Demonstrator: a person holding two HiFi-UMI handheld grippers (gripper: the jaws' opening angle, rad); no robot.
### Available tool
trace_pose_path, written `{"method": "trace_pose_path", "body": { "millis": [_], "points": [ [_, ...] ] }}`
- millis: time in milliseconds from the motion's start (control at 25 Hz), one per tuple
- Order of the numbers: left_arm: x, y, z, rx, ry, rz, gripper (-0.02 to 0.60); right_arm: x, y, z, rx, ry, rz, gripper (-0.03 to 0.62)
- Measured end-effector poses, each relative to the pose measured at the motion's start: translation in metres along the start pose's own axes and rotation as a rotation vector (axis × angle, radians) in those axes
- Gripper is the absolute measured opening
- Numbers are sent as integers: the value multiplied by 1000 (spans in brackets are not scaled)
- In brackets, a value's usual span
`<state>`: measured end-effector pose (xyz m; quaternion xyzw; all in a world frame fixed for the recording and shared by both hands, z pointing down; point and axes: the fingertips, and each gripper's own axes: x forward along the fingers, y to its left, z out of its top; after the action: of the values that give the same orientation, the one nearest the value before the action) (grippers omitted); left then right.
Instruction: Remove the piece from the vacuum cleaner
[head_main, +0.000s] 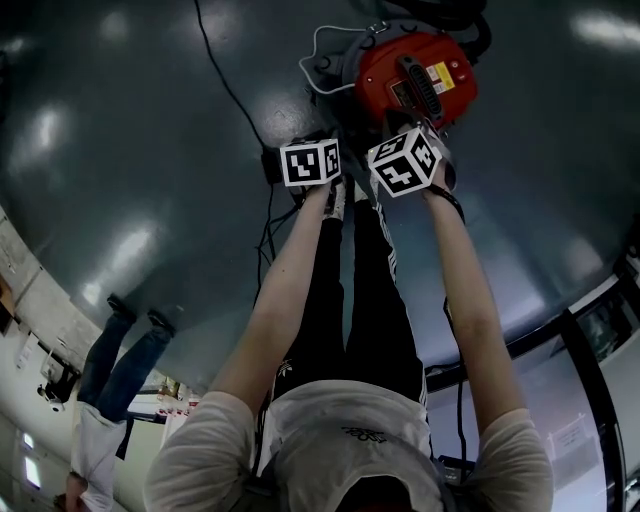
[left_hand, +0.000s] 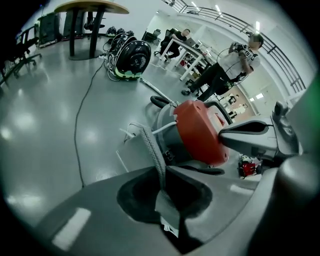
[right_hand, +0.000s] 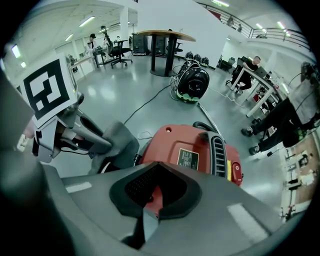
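A red and grey vacuum cleaner (head_main: 415, 75) sits on the glossy grey floor just beyond both grippers. My left gripper (left_hand: 162, 172) is shut on a grey fabric piece (left_hand: 148, 145) that rises from its jaws beside the vacuum cleaner (left_hand: 200, 130). The right gripper view shows that grey piece (right_hand: 117, 142) bunched against the machine's left side. My right gripper (right_hand: 156, 165) is shut at the near edge of the red lid (right_hand: 190, 150), with red showing inside its jaws. In the head view both marker cubes (head_main: 312, 162) hide the jaws.
A black cable (head_main: 225, 85) runs over the floor to the left of the machine. A second, black and green vacuum cleaner (right_hand: 192, 82) lies farther off near a round table (right_hand: 165, 35). A person (head_main: 120, 370) stands at lower left; others sit at desks (right_hand: 250, 75).
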<state>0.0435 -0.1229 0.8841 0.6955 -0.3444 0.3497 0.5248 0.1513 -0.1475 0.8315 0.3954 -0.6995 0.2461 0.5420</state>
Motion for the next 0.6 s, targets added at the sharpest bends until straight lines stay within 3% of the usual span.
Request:
{"method": "trace_pose_path", "body": {
  "millis": [360,600],
  "points": [
    [-20,35,-20,65,6,77,25,0,-2,0,16,-11,-8,14],
    [-49,56,-29,99,-44,107,25,0,-2,1,14,-15,-22,14]
  ]
}}
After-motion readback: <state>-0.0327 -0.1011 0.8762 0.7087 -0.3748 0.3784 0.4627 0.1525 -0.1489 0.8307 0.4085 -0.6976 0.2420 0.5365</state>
